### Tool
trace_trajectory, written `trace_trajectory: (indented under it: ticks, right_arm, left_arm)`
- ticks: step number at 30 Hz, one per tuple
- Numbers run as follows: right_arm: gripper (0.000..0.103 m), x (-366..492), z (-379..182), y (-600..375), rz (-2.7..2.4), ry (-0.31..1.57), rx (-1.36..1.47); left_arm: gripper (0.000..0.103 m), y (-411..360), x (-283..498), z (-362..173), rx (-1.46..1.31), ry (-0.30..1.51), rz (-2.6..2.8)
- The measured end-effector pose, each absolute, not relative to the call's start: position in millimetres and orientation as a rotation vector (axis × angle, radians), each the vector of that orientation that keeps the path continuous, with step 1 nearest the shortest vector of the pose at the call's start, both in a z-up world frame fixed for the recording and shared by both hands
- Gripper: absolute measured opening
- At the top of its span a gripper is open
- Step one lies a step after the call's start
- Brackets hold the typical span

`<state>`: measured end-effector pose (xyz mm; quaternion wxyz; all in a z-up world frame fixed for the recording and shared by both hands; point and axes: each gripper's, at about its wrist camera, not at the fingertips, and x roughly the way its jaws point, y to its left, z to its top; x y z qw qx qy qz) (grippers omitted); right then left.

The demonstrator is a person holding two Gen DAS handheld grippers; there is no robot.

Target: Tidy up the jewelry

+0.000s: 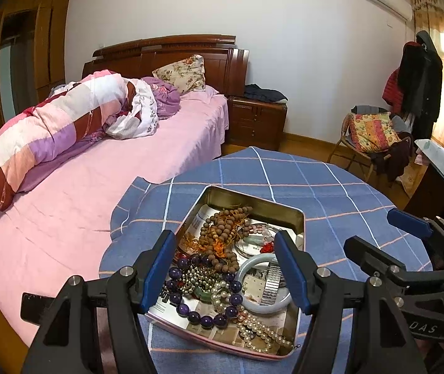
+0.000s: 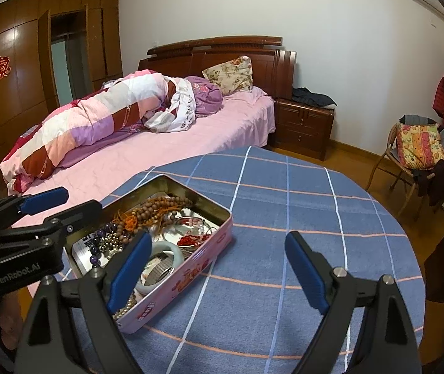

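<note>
**Both grippers spread over the jewelry tin**

The tin (image 1: 296, 218) sits on the blue checked table (image 1: 331, 180), holding wooden beads (image 1: 222, 227), purple beads (image 1: 209, 311), pearls (image 1: 253, 321) and a pale bangle (image 1: 254, 302). The left gripper (image 1: 225, 268) hangs above it, fingers wide apart, empty. The right gripper (image 2: 219, 268), likewise spread, seems poised over the tin's right edge.

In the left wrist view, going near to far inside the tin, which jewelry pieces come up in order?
Pearl necklace → purple bead bracelet → brown wooden beads, all inside the tin.
</note>
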<state>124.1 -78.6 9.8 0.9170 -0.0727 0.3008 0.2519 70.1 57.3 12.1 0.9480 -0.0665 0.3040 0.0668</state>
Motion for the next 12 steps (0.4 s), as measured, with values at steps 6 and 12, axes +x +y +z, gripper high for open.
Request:
trace_trajectory:
  ticks: [6,12]
  right_arm:
    - [0.09,122.9,9.0,-79.2,0.519,0.618,-0.154]
    - [0.091,124.7,6.9,-82.3,0.501,0.622,-0.164]
  left_arm:
    - [0.066,58.0,69.2,9.6,-0.128,0.614,0.139]
    - [0.066,55.7,68.1,9.6,-0.108,0.605,0.153]
